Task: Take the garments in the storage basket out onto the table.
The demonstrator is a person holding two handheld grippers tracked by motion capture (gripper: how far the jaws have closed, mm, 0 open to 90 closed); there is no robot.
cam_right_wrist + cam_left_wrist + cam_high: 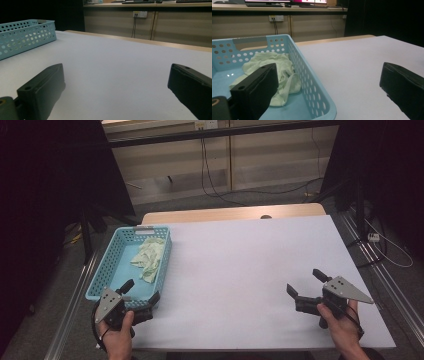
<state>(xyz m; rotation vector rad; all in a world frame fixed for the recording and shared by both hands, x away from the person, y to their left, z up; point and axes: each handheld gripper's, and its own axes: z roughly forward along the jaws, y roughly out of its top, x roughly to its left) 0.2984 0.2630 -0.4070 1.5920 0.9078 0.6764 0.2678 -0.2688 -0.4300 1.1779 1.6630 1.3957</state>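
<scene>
We held both grippers open and empty: left gripper [142,291] straddling the blue basket's [102,265] near rim, lower left; right gripper [305,282] lower right.

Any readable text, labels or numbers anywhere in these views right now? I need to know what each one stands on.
None can be read.
Blue basket: plain perforated plastic, no label showing.
Pale green cloth in the basket: no print.
White table cover: blank.
Left gripper and right gripper: no markings legible on jaws or grey plates.
Monitors on the far desk: lit, but too small and cut off to read.
</scene>
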